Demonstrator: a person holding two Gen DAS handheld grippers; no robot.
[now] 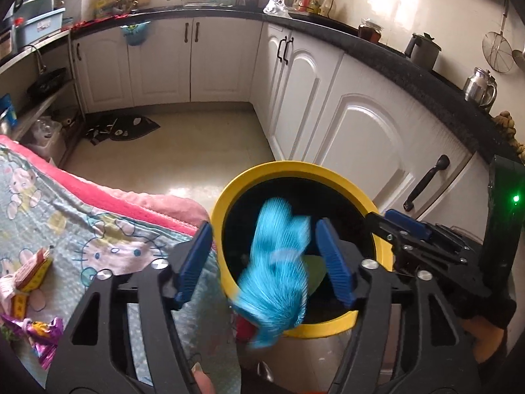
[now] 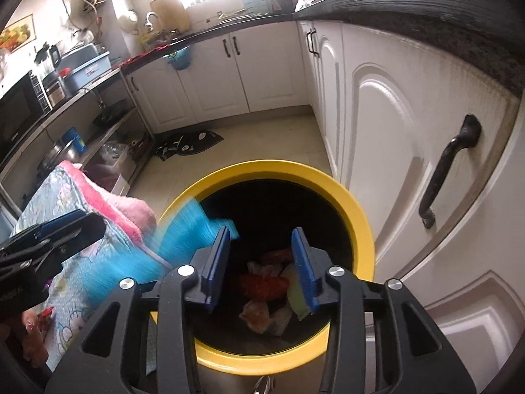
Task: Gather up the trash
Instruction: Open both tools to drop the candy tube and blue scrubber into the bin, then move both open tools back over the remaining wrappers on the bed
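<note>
The blue wrapper [image 1: 274, 266] was a crinkled, finely ribbed piece of bright blue plastic, motion-blurred in both views. It sat between the pads of the left gripper [image 1: 267, 262] without either pad pressing on it — jaws stood wide apart, nothing gripped. The wrapper hung over the near-left rim of the yellow bin [image 1: 297, 170], partly above the dark opening.

Right gripper [image 2: 262, 267] was partly open over the bin's mouth (nothing between its blue pads); the wrapper lay just to its left.

Bin: round, yellow rim, black interior, standing on the pale floor [image 1: 183, 144] beside the white cabinet doors [image 1: 357, 138]. Contents seen from the right wrist — red crumpled wrapper [image 2: 262, 284], a pale green piece [image 2: 297, 292], some whitish and tan scraps [image 2: 259, 315] at the bottom.

To the left, a cartoon-print cloth [image 1: 65, 229] carried more wrappers [image 1: 36, 328].
</note>
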